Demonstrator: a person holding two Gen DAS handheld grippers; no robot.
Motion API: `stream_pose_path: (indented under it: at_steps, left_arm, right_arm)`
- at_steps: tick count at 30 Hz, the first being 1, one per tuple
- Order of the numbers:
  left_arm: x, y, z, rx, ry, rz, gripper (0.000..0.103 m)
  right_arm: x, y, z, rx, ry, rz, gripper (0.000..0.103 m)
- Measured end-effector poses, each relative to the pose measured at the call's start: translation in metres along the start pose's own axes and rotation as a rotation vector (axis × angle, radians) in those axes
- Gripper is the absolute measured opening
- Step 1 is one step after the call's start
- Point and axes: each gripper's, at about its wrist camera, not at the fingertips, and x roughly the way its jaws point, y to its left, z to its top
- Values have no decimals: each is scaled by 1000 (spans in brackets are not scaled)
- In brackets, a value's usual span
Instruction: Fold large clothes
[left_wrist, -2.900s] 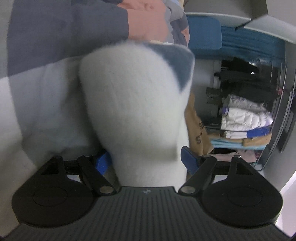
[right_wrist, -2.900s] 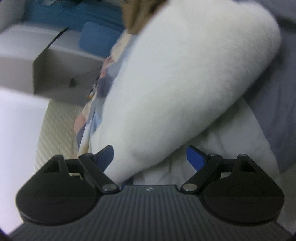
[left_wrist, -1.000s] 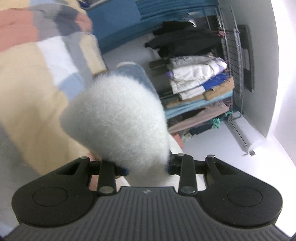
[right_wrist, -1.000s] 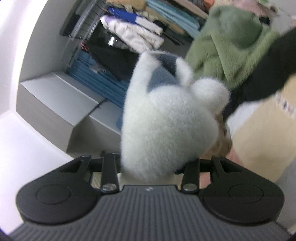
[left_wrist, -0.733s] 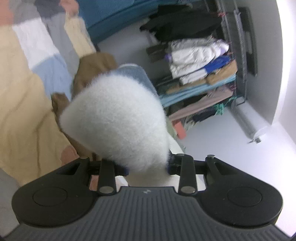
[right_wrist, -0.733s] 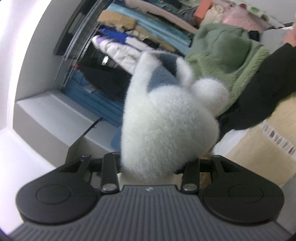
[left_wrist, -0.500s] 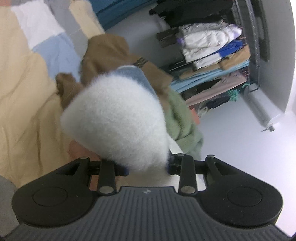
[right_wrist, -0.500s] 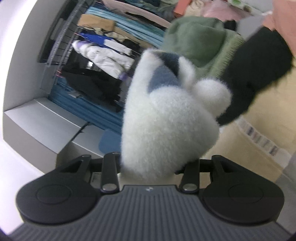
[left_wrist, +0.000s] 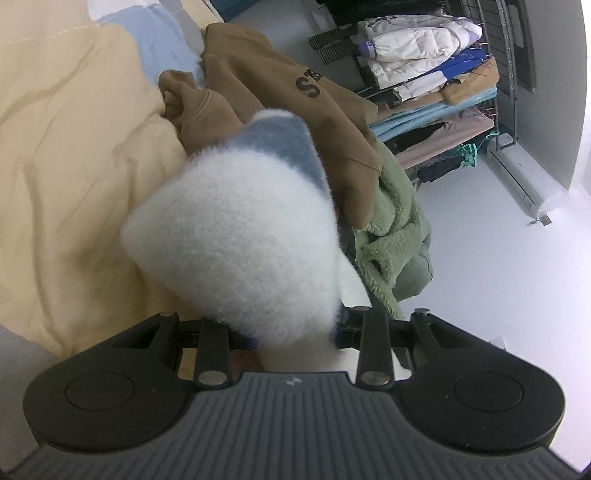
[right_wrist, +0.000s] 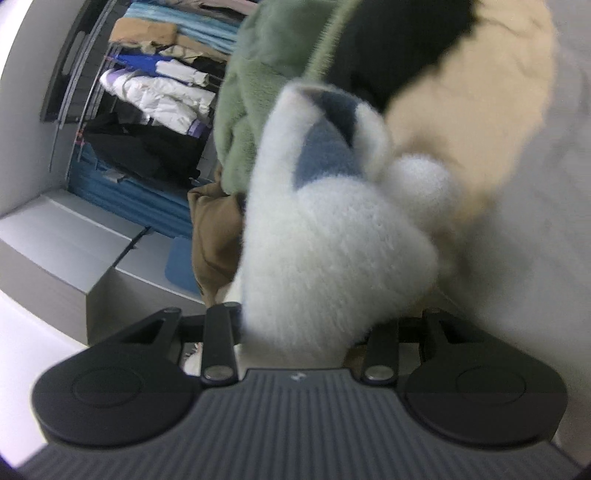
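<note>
Two grippers gripping one fleece, folding not yet showing

Both grippers are clenching the same fluffy white fleece garment, the one with the grey-blue patch. The left gripper is pinching a bunched handful of it between its fingers, and the right gripper is doing the same with another bunch. The fleece is hanging in the air above the quilt on the bed, not lying flat on it.

Judging from this, the work on this garment is only beginning: it is lifted but no neat edge or crease is showing, so spreading it out and making every fold is probably still ahead.

More laundry is waiting. Beyond the fleece, a brown sweatshirt is lying crumpled at the edge of the quilt, and a green fleece is slumping just beside the sweatshirt. Neither is folded. Further behind the sweatshirt, a rack is holding stacked clothes.
</note>
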Motion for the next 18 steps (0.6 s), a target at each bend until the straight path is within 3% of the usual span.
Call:
stream_pose_path:
  at_steps: [10, 12, 14, 18]
  left_arm:
    - [0, 9, -5, -31, -9, -17, 41]
    - [-5, 5, -4, -46, -1, -20, 52]
    - [-10, 5, -7, -67, 18, 6, 81]
    - [-32, -6, -12, 20, -3, 68, 84]
  right_arm:
    - [1, -10, -6, 27, -5, 24, 47]
    - [0, -10, -4, 40, -2, 20, 51]
    - [-1, -9, -4, 60, 4, 1, 59]
    - [-14, 3, -9, 18, 6, -68, 73]
